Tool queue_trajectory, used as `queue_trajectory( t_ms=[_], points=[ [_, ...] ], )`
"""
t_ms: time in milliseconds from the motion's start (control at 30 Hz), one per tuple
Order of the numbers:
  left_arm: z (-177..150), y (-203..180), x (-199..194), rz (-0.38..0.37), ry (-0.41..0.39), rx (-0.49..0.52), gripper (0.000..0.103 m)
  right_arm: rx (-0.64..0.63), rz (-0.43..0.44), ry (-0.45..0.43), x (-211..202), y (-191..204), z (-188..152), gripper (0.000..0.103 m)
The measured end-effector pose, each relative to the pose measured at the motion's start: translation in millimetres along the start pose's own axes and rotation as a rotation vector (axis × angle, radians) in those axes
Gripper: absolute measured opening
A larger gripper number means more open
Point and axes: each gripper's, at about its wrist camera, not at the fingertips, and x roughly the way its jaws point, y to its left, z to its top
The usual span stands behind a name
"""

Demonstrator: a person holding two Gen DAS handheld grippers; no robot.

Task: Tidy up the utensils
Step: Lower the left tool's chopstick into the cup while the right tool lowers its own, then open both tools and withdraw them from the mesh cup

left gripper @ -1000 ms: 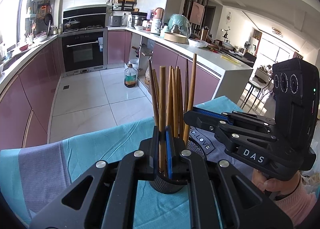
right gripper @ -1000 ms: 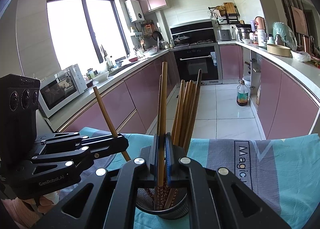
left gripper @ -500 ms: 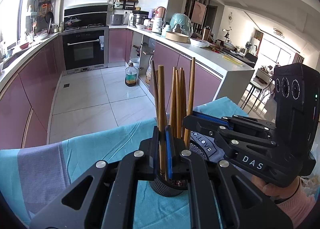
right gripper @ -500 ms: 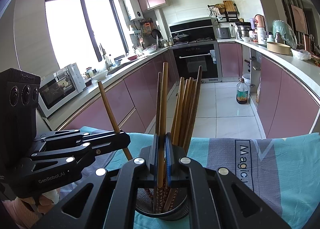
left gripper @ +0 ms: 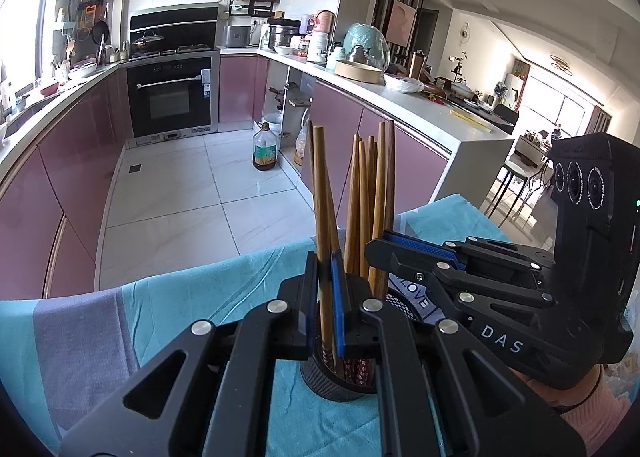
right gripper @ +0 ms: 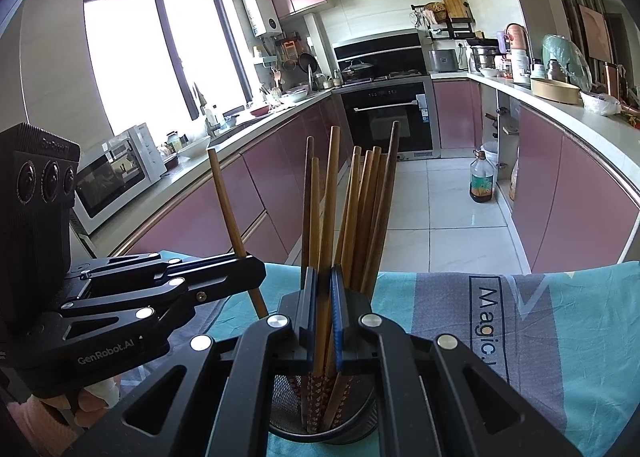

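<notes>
My tabletop (right gripper: 560, 357) covered by a teal and grey-purple striped cloth (left gripper: 168, 321) printed with "Magic" lettering, cloth lying wrinkled, black mesh cup (right gripper: 352, 431) standing upright directly on the cloth near my edge, wooden chopsticks (right gripper: 366, 213) inside it

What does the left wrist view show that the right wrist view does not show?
Only the left wrist view shows the bright dining room with large windows and the right gripper from the side, shut on one brown wooden chopstick.

Only the right wrist view shows the white microwave oven, the big kitchen window and the left gripper from the side, gripping a tilted chopstick.

Both show the black mesh holder full of chopsticks, the teal and grey cloth, the black built-in oven and the oil bottle.
</notes>
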Motion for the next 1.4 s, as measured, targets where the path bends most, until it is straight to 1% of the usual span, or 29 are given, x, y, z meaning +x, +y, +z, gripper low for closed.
queue_trajectory(
  t_ms=[467, 733, 1167, 1233, 1300, 1333, 1367, 1400],
  points=[
    [2.4, 3.4, 21.6, 0.007, 0.036, -0.007, 0.008, -0.006, -0.023, 0.006, 5.0, -2.8, 1.2, 0.006],
    [-1.6, 1.1, 27.4, -0.006, 0.051, -0.002, 0.008, -0.015, -0.030, 0.007, 5.6, -3.0, 0.8, 0.006],
    [-7.7, 8.0, 34.6, -0.005, 0.055, -0.019, 0.008, -0.026, -0.050, 0.002, 2.0, 1.1, -2.2, 0.007],
    [-8.3, 8.0, 34.0, -0.004, 0.051, -0.020, 0.011, -0.028, -0.053, 0.003, 1.2, 1.7, -2.7, 0.007],
    [-9.5, 8.8, 32.3, 0.004, 0.045, -0.022, 0.018, -0.027, -0.054, 0.003, -0.5, 0.8, -3.5, 0.009],
    [-10.9, 9.1, 31.6, 0.009, 0.042, -0.022, 0.019, -0.025, -0.053, 0.002, -1.6, 0.0, -3.7, 0.015],
    [-11.9, 9.5, 30.2, 0.016, 0.036, -0.022, 0.021, -0.025, -0.051, 0.000, -3.2, -0.4, -4.3, 0.018],
    [-13.1, 10.8, 28.7, 0.020, 0.031, -0.025, 0.026, -0.025, -0.052, -0.001, -4.3, 1.1, -5.0, 0.018]
  ],
)
